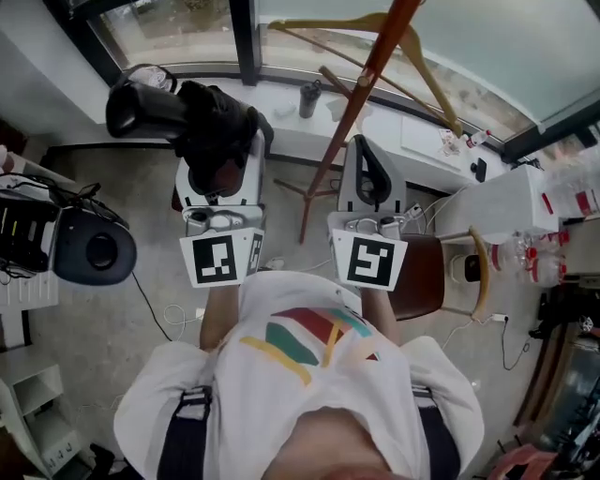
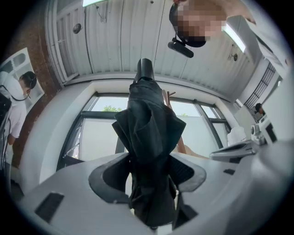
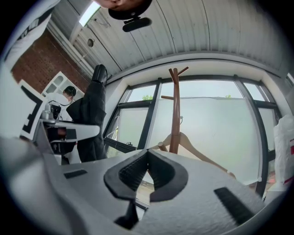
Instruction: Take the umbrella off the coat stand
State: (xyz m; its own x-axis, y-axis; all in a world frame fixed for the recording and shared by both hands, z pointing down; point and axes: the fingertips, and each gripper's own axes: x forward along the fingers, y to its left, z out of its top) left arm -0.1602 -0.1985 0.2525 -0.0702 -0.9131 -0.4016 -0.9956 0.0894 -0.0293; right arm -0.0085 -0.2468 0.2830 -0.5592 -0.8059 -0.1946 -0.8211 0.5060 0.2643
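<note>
Left gripper (image 2: pixel 149 170) grips folded umbrella (image 2: pixel 149 124); right gripper (image 3: pixel 147 158) closed, empty.

**Glazed room, white panelled ceiling**

Tall dark-framed windows (image 3: pixel 206 119) are set along one side, and grey daylight is let in; a white ledge (image 1: pixel 281 129) is run beneath them; the ceiling (image 3: pixel 183 36) is lit by a strip light (image 3: pixel 89 13); a brick wall (image 3: pixel 34 64) is seen at one side; the floor (image 1: pixel 103 187) is paved pale grey; a brown chair (image 1: pixel 422 277) is placed on it.
</note>
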